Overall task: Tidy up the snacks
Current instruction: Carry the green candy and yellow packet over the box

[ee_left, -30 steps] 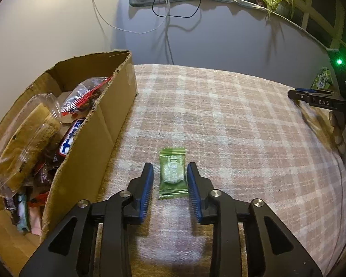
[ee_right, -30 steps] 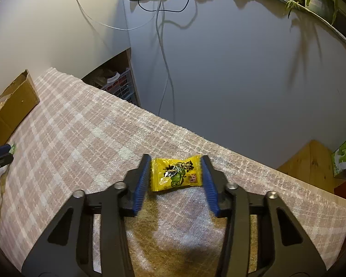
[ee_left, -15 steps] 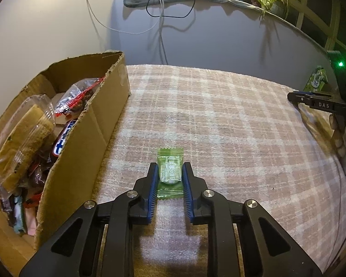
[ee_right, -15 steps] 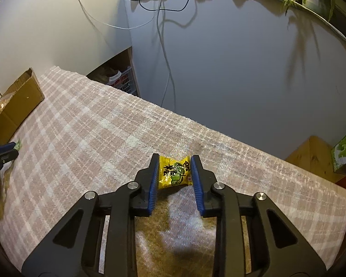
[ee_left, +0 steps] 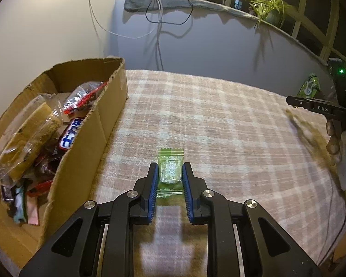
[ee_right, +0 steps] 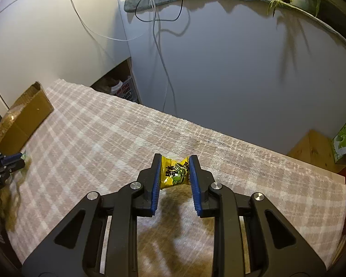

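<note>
Box [ee_left: 99, 124] left of candy [ee_left: 170, 170]

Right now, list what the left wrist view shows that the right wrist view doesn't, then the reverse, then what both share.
Left wrist view only: the left gripper shut on the green candy, and the snack packs inside the cardboard box.

Right wrist view only: the right gripper, jaws closing, its pads pressing the crumpled yellow candy; a wooden surface past the blanket's edge.

Both: the plaid blanket, the box, the potted plant, the hanging cables.
</note>
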A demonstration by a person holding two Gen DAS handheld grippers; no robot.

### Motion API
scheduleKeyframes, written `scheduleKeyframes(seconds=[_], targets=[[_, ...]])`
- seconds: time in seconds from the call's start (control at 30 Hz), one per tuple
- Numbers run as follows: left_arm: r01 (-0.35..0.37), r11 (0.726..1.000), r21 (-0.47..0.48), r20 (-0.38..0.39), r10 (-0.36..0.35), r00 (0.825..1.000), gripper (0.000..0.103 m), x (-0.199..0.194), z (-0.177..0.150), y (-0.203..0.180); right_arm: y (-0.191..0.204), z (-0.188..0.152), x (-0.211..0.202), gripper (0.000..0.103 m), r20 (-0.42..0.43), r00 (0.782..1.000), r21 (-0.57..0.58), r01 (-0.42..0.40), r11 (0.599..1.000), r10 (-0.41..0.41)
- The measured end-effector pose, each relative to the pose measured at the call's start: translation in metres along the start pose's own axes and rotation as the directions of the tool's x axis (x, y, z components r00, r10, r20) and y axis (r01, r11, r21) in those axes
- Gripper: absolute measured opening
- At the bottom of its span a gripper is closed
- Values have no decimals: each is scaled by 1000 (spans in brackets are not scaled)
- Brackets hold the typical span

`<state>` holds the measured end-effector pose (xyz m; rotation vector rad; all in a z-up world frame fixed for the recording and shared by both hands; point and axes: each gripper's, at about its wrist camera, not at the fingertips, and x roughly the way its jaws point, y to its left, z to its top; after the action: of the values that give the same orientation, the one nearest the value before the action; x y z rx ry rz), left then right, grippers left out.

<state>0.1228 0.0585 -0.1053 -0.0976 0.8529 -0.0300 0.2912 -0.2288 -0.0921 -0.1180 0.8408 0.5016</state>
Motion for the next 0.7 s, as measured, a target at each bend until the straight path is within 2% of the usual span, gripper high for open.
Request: scheduleKeyframes(seconds=[0.2, 0.37, 0.7], targets=[[24, 1000, -11, 47, -24, 999, 19, -25, 2, 3, 18, 5, -26, 24, 35, 999, -10, -24, 1000, 25], [26, 999, -27, 91, -24, 996, 19, -50, 2, 16, 50, 14, -45, 24, 62, 996, -47, -61, 997, 63], [-4, 997, -79, 151, 16, 988, 19, -86, -6, 57, 136, 26, -63, 24, 81, 982, -151, -158, 976, 171]])
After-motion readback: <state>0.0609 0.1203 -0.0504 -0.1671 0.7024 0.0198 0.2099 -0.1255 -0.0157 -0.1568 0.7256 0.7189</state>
